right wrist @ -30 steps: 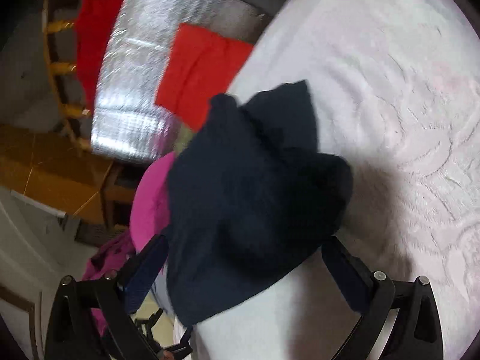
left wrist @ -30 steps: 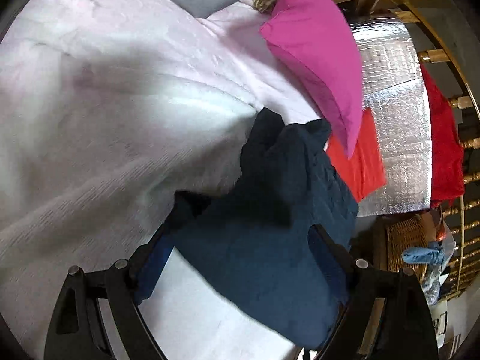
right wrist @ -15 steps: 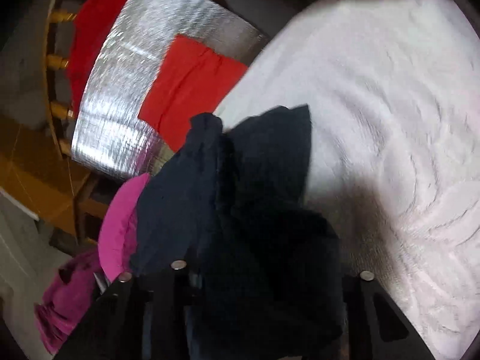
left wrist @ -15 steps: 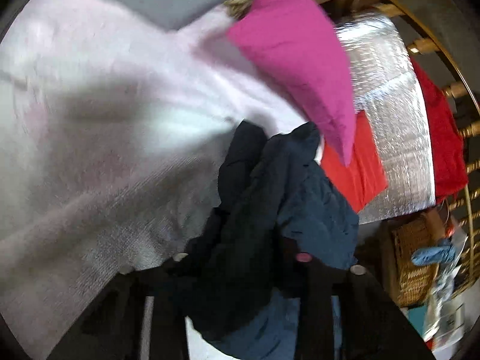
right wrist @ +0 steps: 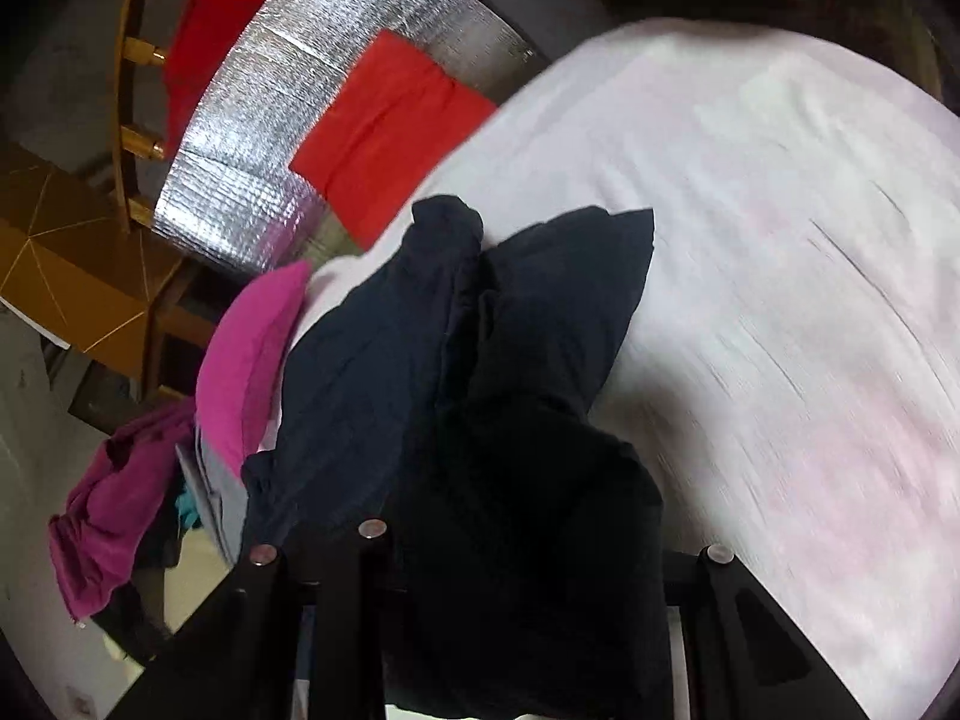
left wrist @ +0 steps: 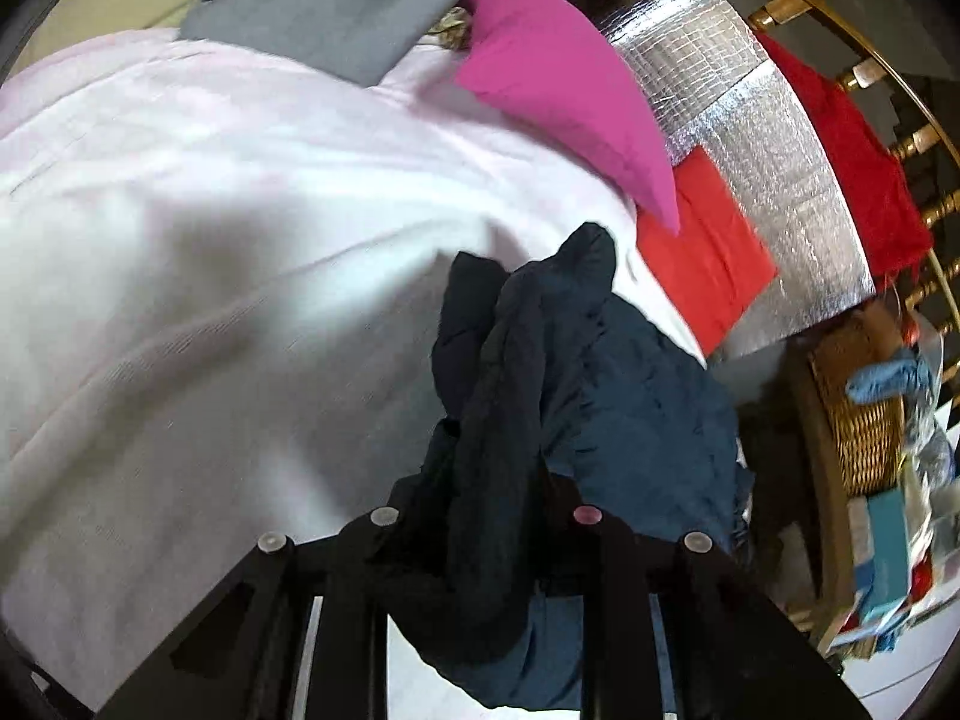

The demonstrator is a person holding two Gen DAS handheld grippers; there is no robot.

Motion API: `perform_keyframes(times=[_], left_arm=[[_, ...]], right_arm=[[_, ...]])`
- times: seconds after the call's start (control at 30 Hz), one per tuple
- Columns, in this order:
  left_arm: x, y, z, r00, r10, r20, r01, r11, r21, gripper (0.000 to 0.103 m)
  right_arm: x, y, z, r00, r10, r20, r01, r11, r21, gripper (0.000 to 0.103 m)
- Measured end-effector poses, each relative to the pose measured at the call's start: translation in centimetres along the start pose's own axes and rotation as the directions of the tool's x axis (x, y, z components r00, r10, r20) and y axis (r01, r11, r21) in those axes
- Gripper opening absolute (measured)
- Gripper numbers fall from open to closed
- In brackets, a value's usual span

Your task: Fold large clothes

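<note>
Both sets of tongs have closed since 1 s ago: then the fingers stood wide apart w/ cloth draped between, now they're pressed in on it. Left gripper (left wrist: 486, 525) pinches a bunched ridge of the navy garment (left wrist: 606, 372); right gripper (right wrist: 480, 540) seems clamped on the same garment (right wrist: 456, 372), tho the dark cloth hides its tips. Garment hangs gathered from both grips, just over the white bedspread (left wrist: 198, 276).

To do this step well, I'd judge: pull the two grips apart to tension the edge, shake out the clump, then lay it flat before folding.

Cloth looks soft, limp, lightly crinkled, bunched into thick folds. Bedspread is pale, woven, w/ a raised pattern. Farther off: plump pink pillow (left wrist: 570, 96), flat red cloth (left wrist: 702, 246) on a shiny quilted foil mat (left wrist: 780, 138).
</note>
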State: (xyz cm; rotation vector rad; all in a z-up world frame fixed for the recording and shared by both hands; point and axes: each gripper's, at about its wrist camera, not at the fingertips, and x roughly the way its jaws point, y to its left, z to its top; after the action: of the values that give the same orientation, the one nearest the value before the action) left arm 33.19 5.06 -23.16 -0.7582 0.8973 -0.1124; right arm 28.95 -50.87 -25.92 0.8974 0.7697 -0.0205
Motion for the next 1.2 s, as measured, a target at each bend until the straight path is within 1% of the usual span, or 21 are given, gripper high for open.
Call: perform_keyframes(times=[0.1, 0.13, 0.17, 0.23, 0.3, 0.33, 0.4, 0.43, 0.47, 0.5, 0.53, 0.57, 0.67, 0.8, 0.83, 0.93, 0.97, 1.1, 1.13, 1.17, 1.2], left_arm=[[-1.3, 2.4, -1.9, 0.999, 0.007, -0.036, -0.008, 0.999, -0.033, 0.027], [-1.8, 3.0, -2.2, 0.999, 0.012, -0.051, -0.014, 0.999, -0.031, 0.035], [-2.4, 3.6, -2.4, 0.997, 0.026, -0.073, -0.029, 0.999, -0.036, 0.039], [-3.6, 4.8, -2.4, 0.995, 0.011, -0.103, -0.018, 0.997, -0.074, 0.043], [-5.3, 5.7, -2.1, 0.995, 0.009, -0.102, -0.018, 0.996, -0.09, 0.05], [-6.6, 5.7, -1.7, 0.996, 0.033, -0.081, -0.039, 0.996, -0.075, 0.051], [-7.8, 4.7, -0.5, 0.998, 0.055, -0.009, -0.056, 0.998, -0.035, 0.052], [-8.5, 3.9, 0.2, 0.997, 0.062, 0.035, -0.061, 0.998, -0.01, 0.057], [-9.0, 2.8, 1.0, 0.995, 0.065, 0.076, -0.067, 0.998, 0.02, 0.06], [-8.9, 1.4, 1.8, 0.992, 0.064, 0.108, -0.07, 0.996, 0.057, 0.069], [-8.2, -0.1, 2.7, 0.992, 0.057, 0.114, -0.068, 0.993, 0.098, 0.074], [-7.4, -1.0, 3.4, 0.993, 0.053, 0.106, -0.065, 0.991, 0.116, 0.074], [-3.3, -3.2, 5.3, 0.999, 0.011, 0.045, -0.016, 0.994, 0.11, 0.074], [3.0, -4.5, 6.9, 0.999, 0.007, -0.036, -0.003, 0.996, 0.094, 0.074], [4.4, -4.8, 7.1, 0.999, 0.0, -0.054, 0.005, 0.995, 0.099, 0.074], [7.0, -5.9, 7.4, 0.995, 0.067, -0.074, -0.055, 0.987, 0.15, 0.074], [7.5, -6.0, 7.5, 0.994, 0.072, -0.078, -0.059, 0.986, 0.157, 0.074], [9.0, -5.7, 7.9, 0.991, 0.106, -0.08, -0.09, 0.978, 0.189, 0.073], [9.3, -5.9, 7.8, 0.99, 0.118, -0.079, -0.099, 0.973, 0.208, 0.069], [9.4, -5.8, 7.9, 0.989, 0.127, -0.075, -0.106, 0.967, 0.232, 0.063], [9.3, -5.8, 8.0, 0.99, 0.124, -0.073, -0.103, 0.965, 0.243, 0.048]], right_arm=[[-1.8, -1.2, -2.8, 0.999, 0.0, -0.042, 0.0, 1.0, -0.002, 0.033], [-2.4, -1.7, -3.8, 0.998, -0.005, -0.062, 0.005, 1.0, 0.0, 0.034], [-2.9, -2.1, -4.7, 0.997, -0.01, -0.081, 0.01, 1.0, 0.001, 0.039], [-3.6, -2.6, -5.4, 0.993, -0.014, -0.118, 0.015, 1.0, 0.014, 0.043], [-4.7, -3.2, -6.0, 0.986, -0.012, -0.169, 0.02, 0.999, 0.044, 0.055], [-5.6, -3.4, -6.2, 0.98, -0.02, -0.196, 0.032, 0.998, 0.056, 0.063], [-8.1, -3.3, -6.3, 0.976, -0.038, -0.214, 0.042, 0.999, 0.014, 0.064], [-9.1, -3.2, -6.2, 0.976, -0.046, -0.213, 0.044, 0.999, -0.017, 0.064], [-10.0, -3.0, -6.0, 0.978, -0.05, -0.203, 0.042, 0.998, -0.043, 0.065], [-10.9, -2.6, -5.4, 0.982, -0.061, -0.178, 0.05, 0.996, -0.068, 0.067], [-11.7, -1.9, -4.3, 0.989, -0.077, -0.123, 0.065, 0.993, -0.097, 0.074], [-11.9, -1.4, -3.6, 0.992, -0.083, -0.092, 0.073, 0.991, -0.114, 0.082], [-9.7, 1.0, -0.2, 0.995, -0.103, -0.019, 0.098, 0.979, -0.178, 0.084], [-2.5, 3.4, 4.3, 0.988, -0.151, 0.014, 0.151, 0.971, -0.183, 0.084], [-1.3, 3.5, 5.0, 0.99, -0.142, 0.017, 0.143, 0.974, -0.177, 0.084], [2.5, 3.5, 6.9, 0.994, -0.109, 0.004, 0.108, 0.983, -0.145, 0.084], [3.5, 3.3, 7.4, 0.995, -0.102, -0.012, 0.1, 0.986, -0.133, 0.084], [7.1, 3.0, 8.6, 0.996, 0.004, -0.088, -0.011, 0.997, -0.079, 0.084], [8.1, 3.3, 8.5, 0.992, -0.005, -0.124, -0.007, 0.996, -0.092, 0.075], [8.6, 3.6, 8.4, 0.992, -0.025, -0.124, 0.01, 0.993, -0.114, 0.042], [8.8, 3.9, 8.2, 0.992, -0.05, -0.116, 0.032, 0.988, -0.15, 0.026]])
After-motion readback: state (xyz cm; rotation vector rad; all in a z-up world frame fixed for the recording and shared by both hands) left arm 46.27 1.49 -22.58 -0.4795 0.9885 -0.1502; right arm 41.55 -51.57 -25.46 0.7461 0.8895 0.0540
